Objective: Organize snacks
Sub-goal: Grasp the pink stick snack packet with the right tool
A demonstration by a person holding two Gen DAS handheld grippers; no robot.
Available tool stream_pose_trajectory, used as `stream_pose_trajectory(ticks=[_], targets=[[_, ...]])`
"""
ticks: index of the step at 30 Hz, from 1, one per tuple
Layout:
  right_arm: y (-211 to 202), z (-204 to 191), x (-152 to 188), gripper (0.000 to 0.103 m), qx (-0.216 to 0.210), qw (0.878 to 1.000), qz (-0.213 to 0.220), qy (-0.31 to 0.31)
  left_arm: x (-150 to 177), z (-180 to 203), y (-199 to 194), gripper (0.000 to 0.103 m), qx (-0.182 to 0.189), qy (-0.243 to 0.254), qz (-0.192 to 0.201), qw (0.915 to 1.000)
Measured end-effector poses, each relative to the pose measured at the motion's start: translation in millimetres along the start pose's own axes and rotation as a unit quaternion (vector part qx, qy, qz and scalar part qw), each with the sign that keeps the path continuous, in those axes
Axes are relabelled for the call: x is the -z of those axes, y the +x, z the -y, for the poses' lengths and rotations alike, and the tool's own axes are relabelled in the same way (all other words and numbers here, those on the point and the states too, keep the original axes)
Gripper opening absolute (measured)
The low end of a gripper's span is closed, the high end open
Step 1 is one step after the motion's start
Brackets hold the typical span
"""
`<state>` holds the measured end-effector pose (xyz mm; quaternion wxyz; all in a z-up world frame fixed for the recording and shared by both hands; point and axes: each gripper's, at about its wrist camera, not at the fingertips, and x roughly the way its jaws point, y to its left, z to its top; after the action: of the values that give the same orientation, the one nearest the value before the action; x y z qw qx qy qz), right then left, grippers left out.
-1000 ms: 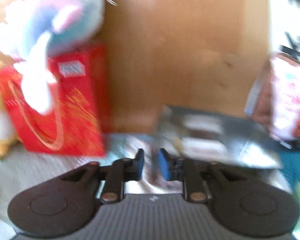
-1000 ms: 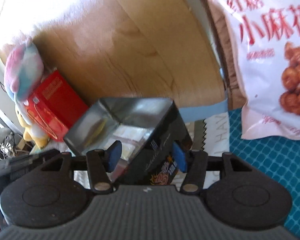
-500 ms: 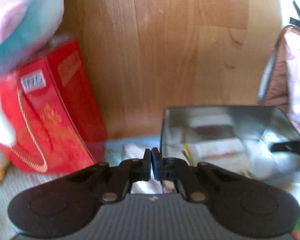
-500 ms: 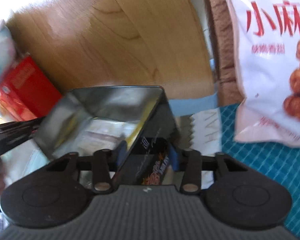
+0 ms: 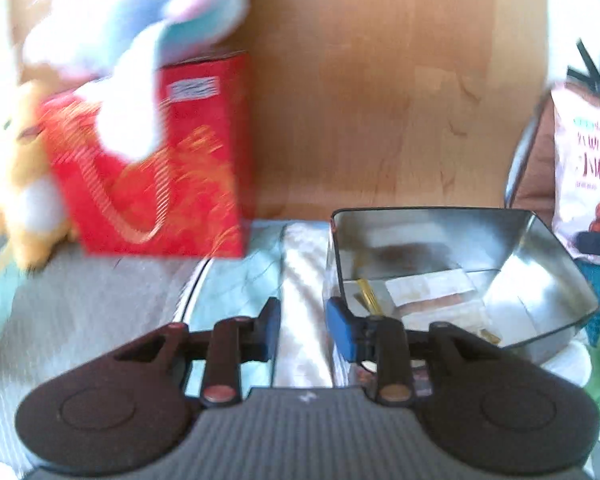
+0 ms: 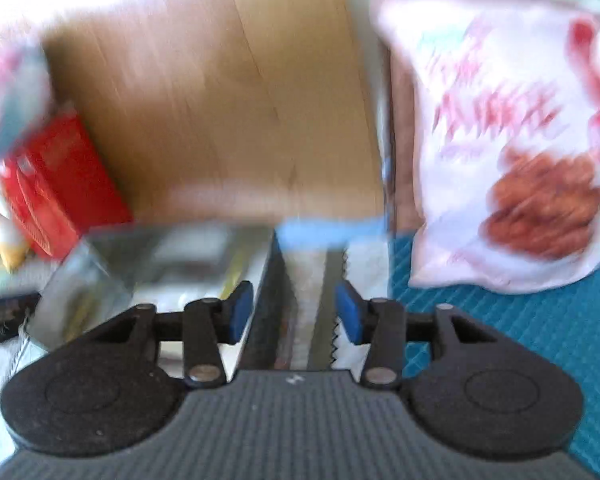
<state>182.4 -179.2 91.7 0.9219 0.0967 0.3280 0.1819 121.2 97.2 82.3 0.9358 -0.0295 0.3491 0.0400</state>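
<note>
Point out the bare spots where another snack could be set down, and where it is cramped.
Free: the pale cloth in front of the red gift box, left of the metal tin; the teal mat below the white snack bag. Cramped: the tin's floor, covered with wrapped snacks; the strip beside the tin where the left gripper sits.

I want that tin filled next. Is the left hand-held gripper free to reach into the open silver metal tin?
Probably yes: the left hand-held gripper stands open and empty beside the open silver metal tin, whose top is uncovered.
</note>
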Motion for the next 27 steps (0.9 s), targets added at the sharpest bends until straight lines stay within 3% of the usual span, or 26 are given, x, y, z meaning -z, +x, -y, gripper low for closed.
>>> stream_pose_trajectory(ticks=[2,4,7,10,12,13,15,19,22,24,25,27], targets=[[-26,-21,23,0.050,-0.063,0.997,-0.002,-0.034,15,-7,-15,0.031,0.009,0.004,0.022,0.9997],[-36,-48,56,0.049,-0.108,0.990,-0.040,-0.083,24,-7,-18,0.034,0.006,0.022,0.029,0.9993],[-34,-85,100,0.049,-0.158,0.974,-0.091,-0.133,22,-3,-8,0.029,0.013,0.030,0.011,0.9994],[-27,-108,133,0.048,-0.156,0.966,-0.106,-0.177,15,3,2,0.017,0.005,0.039,0.009,0.9992],[-18,-114,146,0.042,-0.140,0.967,-0.114,-0.180,10,3,17,0.016,-0.027,0.040,0.005,0.9988],[-19,-114,148,0.031,-0.129,0.968,-0.094,-0.196,8,0,25,0.016,-0.040,0.037,0.003,0.9985],[-20,-114,149,0.026,-0.104,0.966,-0.085,-0.219,3,-8,30,0.017,-0.047,0.019,-0.004,0.9987],[-33,-102,154,0.024,-0.109,0.959,-0.093,-0.245,14,-14,-12,0.020,-0.005,0.007,0.032,0.9994],[-66,-102,179,0.025,-0.170,0.928,-0.102,-0.315,41,-23,-53,0.021,0.093,0.000,0.032,0.9951],[-89,-93,194,0.025,-0.209,0.905,-0.101,-0.357,63,-22,-72,0.023,0.160,0.019,0.021,0.9866],[-95,-87,199,0.026,-0.207,0.899,-0.100,-0.372,73,-20,-78,0.024,0.185,0.031,0.013,0.9821],[-103,-75,199,0.042,-0.155,0.914,-0.072,-0.367,95,-13,-87,0.024,0.210,0.048,-0.004,0.9765]])
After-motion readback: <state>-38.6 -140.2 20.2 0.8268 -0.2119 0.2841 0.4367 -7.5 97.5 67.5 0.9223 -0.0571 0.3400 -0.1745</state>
